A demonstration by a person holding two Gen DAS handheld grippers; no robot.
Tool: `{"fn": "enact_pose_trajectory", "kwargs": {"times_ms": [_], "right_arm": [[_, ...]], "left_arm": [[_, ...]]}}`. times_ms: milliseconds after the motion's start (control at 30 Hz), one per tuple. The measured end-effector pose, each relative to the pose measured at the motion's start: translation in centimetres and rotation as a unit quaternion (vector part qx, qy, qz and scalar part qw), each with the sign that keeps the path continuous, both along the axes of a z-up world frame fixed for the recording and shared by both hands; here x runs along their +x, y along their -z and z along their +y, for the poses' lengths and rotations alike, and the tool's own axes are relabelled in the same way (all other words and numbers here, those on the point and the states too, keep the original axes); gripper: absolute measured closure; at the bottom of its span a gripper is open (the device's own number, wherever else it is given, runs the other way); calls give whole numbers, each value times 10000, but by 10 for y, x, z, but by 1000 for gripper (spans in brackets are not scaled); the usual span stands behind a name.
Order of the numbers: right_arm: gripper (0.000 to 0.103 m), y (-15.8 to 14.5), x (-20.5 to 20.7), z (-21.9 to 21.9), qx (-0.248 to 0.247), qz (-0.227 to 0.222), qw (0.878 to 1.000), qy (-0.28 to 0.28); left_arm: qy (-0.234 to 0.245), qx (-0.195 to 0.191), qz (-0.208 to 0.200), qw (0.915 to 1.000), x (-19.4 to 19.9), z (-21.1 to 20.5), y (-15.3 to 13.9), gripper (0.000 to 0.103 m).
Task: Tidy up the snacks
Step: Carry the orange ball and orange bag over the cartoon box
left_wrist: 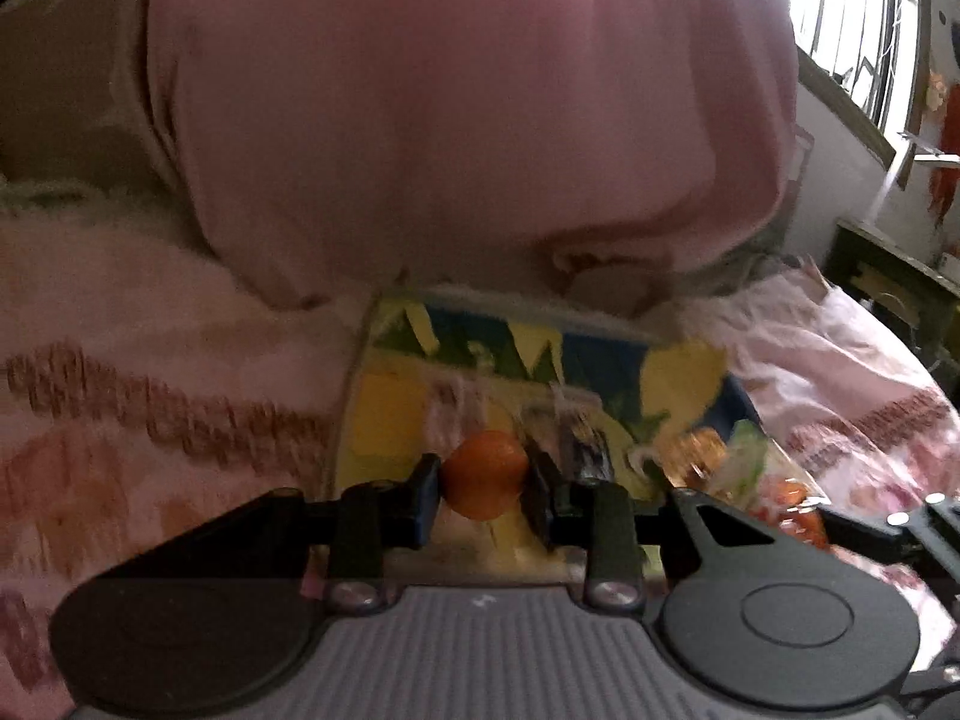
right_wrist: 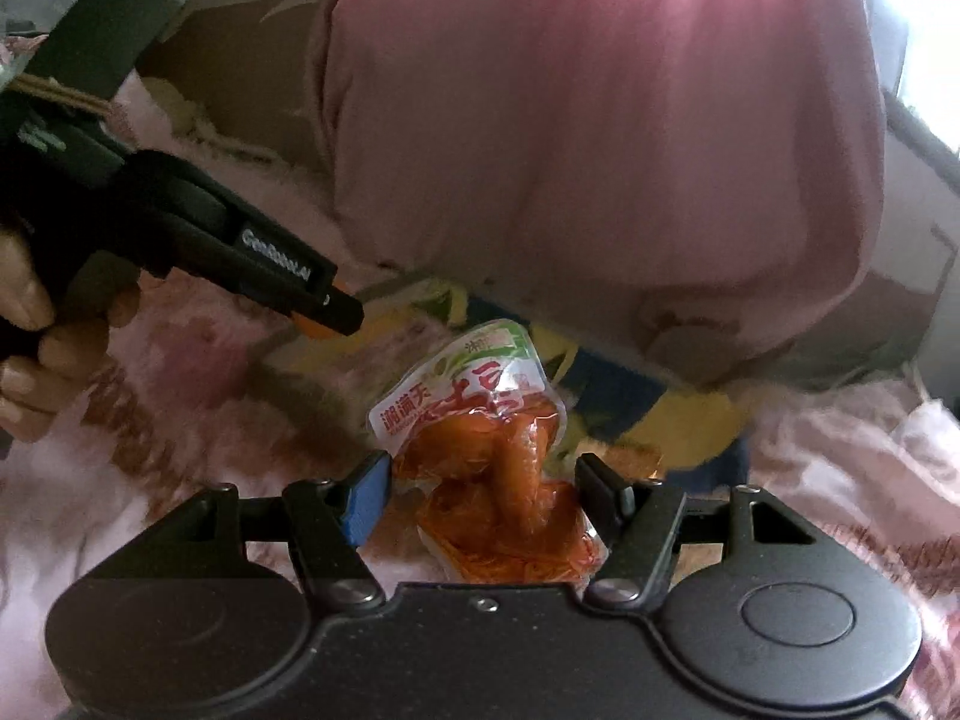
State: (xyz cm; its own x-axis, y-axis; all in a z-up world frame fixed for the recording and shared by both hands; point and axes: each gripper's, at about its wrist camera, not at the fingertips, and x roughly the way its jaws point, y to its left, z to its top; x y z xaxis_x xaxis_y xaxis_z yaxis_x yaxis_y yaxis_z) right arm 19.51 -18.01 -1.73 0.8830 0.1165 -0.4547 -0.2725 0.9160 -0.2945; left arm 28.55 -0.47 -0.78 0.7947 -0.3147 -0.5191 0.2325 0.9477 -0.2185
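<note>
The left gripper point(left_wrist: 485, 483) pinches a small orange fruit point(left_wrist: 485, 480) just above the yellow-and-blue box point(left_wrist: 390, 414); the right gripper point(right_wrist: 480, 501) clamps a red snack packet point(right_wrist: 498, 468) over that box. Lower each until it rests inside before opening, probably one at a time.

Both fisheye views are dim and soft, with bent edges. Daylight blows out through the barred window point(left_wrist: 864, 18) at far right, leaving the pink garment point(left_wrist: 468, 120) shadowed. Motion blur smears the patterned cloth point(left_wrist: 150, 396); the snack packet point(right_wrist: 480, 408) stays fairly readable.
</note>
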Motion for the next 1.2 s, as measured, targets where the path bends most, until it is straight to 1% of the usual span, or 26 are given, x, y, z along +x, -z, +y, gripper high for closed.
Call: {"fn": "enact_pose_trajectory", "kwargs": {"times_ms": [67, 200, 267, 367, 533, 600, 700, 833, 1033, 1200], "right_arm": [[35, -3, 8, -1, -63, -121, 9999, 89], [35, -4, 33, -8, -261, -304, 9988, 293], [34, -1, 47, -11, -375, -370, 9979, 370], [34, 7, 67, -17, -517, -360, 9971, 425], [34, 23, 92, -16, -562, -128, 9975, 411], [34, 30, 97, -16, -590, -30, 9975, 400], [34, 37, 102, -16, -575, 97, 9975, 400], [34, 44, 102, -14, -618, 177, 9973, 364], [32, 51, 99, -12, -676, 260, 9967, 362], [31, 54, 99, -12, -664, 321, 9966, 359]], "left_arm": [[-67, -13, -70, 10000, 12, -3, -1, 68], [-127, -255, -89, 9996, 32, -6, 4, 68], [-79, -213, -104, 9997, 38, -11, 10, 68], [35, -97, -59, 9999, 43, -21, 23, 68], [282, -29, 107, 9995, 47, -33, 42, 68], [337, -2, 114, 9994, 46, -36, 47, 68], [390, 154, 16, 9991, 43, -41, 47, 68], [462, 116, 29, 9989, 41, -44, 46, 68], [587, 268, 47, 9979, 39, -52, 49, 68], [588, 255, 148, 9978, 41, -51, 53, 68]]}}
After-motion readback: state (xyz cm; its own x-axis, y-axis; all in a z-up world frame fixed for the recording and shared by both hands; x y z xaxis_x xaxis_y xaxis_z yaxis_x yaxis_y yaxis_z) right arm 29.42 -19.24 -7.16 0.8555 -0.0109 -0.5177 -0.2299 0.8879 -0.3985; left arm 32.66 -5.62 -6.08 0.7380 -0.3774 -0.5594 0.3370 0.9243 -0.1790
